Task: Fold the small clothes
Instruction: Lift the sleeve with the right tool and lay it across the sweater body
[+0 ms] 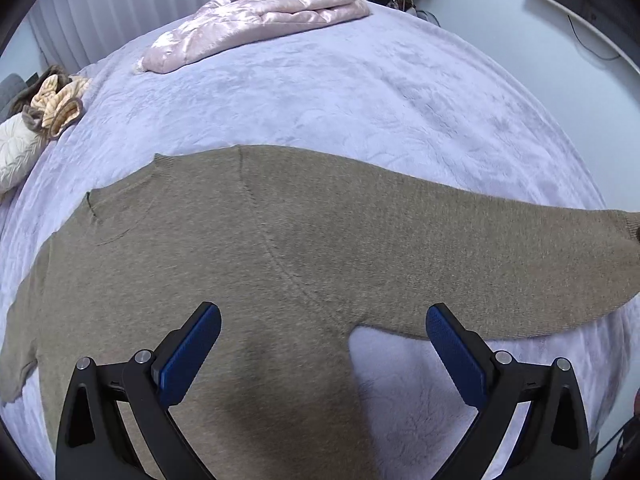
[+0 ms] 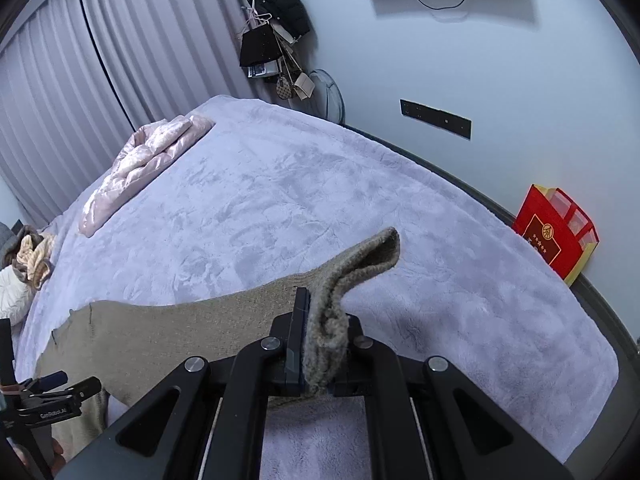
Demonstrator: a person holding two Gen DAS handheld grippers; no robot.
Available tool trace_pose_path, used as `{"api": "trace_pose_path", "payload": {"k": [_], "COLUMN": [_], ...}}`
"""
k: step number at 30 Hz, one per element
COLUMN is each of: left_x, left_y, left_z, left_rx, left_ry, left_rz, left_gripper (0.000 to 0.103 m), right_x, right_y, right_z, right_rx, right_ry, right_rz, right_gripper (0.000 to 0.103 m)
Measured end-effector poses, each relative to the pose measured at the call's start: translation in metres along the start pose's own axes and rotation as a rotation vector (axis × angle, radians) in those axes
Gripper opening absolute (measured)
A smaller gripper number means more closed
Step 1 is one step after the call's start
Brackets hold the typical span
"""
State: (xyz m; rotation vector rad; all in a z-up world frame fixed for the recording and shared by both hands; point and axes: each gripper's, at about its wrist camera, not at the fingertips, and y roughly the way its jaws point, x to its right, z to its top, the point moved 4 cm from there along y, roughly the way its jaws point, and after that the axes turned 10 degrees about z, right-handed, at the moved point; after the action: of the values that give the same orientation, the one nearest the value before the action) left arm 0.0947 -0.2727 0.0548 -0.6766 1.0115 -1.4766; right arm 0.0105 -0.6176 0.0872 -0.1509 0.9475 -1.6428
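Brown knit sweater (image 1: 280, 248) lies flat on the bed (image 1: 320, 92), soft, limp, light; it'll drape and bunch, so take it at cuffs or hems. Right tool (image 2: 320, 340) is clenched on the sleeve cuff (image 2: 360, 256), bunched between the pads. Left tool (image 1: 322, 344) is released, empty, above the sweater's body.
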Motion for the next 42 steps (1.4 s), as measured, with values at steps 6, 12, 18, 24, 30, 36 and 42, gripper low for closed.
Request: {"api": "trace_pose_path", "payload": {"k": [6,12,18,24,30,36,42], "left_x": [-0.034,-0.074,-0.121,-0.166,-0.210,-0.256,-0.289], "left_y": [-0.006,-0.008,-0.002,0.006,0.022,0.039,0.045], "left_z": [-0.006,-0.017,-0.033,-0.055,-0.081,-0.111,-0.133], "left_rx": [0.008,0.006,-0.002,-0.015,-0.048,-0.094,-0.103], "left_ry": [-0.060,-0.119,-0.175,-0.224,-0.283,-0.352,-0.394], "left_rz": [-0.030,-0.053,-0.047,-0.049,-0.042,-0.037,-0.021], "left_gripper": [0.103,0.103,0.103,0.103,0.103,0.103,0.103], "right_x": [-0.034,-0.086,-0.167,-0.248,-0.321,-0.399,-0.444], "right_y": [-0.012,-0.019,-0.018,-0.016,-0.009,-0.006,0.003], "right_z": [0.010,0.014,0.009,-0.001,-0.019,-0.042,-0.062], "right_rx": [0.018,0.023,0.016,0.011,-0.014,-0.028,-0.045], "right_ry": [-0.044,-0.120,-0.248,-0.342,-0.394,-0.501,-0.544], "right_rz": [-0.007,0.009,0.052,0.109,0.174,0.213,0.225], "right_gripper": [0.007,0.007,0.007,0.007,0.007,0.007,0.007]}}
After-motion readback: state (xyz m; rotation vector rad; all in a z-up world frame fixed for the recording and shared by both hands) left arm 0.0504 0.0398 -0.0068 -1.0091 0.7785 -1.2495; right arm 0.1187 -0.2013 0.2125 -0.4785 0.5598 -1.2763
